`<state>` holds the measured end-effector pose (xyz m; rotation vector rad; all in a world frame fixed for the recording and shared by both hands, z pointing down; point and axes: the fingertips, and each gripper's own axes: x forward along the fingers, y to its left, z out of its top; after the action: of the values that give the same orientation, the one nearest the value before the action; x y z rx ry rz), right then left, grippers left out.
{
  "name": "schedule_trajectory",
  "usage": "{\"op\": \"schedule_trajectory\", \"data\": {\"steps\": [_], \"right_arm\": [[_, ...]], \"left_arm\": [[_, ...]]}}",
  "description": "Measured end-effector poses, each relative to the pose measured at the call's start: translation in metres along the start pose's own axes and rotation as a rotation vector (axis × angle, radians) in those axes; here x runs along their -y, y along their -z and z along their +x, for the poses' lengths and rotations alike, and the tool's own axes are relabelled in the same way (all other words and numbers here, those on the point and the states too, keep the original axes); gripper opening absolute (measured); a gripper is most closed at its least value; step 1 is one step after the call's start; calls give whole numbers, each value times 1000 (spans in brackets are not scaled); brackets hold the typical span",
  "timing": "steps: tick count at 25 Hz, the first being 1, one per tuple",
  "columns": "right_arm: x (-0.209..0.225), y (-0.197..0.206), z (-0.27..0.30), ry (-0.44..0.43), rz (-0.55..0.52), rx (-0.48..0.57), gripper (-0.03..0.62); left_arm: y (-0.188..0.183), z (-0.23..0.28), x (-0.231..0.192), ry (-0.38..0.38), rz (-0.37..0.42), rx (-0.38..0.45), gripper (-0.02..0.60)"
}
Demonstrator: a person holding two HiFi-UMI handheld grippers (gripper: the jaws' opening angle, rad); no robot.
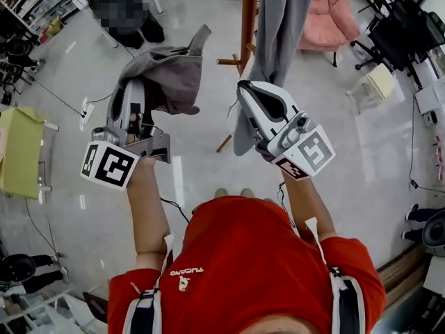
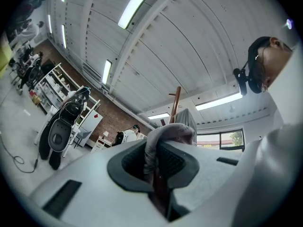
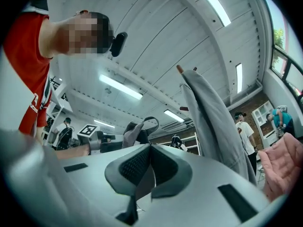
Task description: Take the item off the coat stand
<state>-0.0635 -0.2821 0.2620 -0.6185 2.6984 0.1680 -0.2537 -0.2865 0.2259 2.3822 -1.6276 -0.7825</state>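
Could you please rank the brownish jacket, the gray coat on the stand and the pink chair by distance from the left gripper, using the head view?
1. The brownish jacket: clamped in the left gripper, at its tip.
2. The gray coat: hanging on the wooden stand, to the right.
3. The pink chair: upper right, beyond the stand.

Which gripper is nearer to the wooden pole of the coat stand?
Right. The right gripper is close beside the pole, at the hanging grey garment; the left gripper is farther left, clamping a separate grey garment.
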Motion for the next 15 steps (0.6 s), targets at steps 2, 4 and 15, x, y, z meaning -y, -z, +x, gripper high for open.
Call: {"op": "schedule_trajectory", "data": {"steps": [2, 4, 15], "right_arm": [[-2, 4, -4, -2, 0, -3, 25], [-5, 8, -8, -5, -12, -12, 25], [-8, 9, -5, -17, -57, -42, 23]], "left_arm": [[10, -10, 4, 11, -17, 12, 41], [19, -19, 6, 14, -30, 21, 41], [35, -28, 6, -2, 0, -19, 41]]}}
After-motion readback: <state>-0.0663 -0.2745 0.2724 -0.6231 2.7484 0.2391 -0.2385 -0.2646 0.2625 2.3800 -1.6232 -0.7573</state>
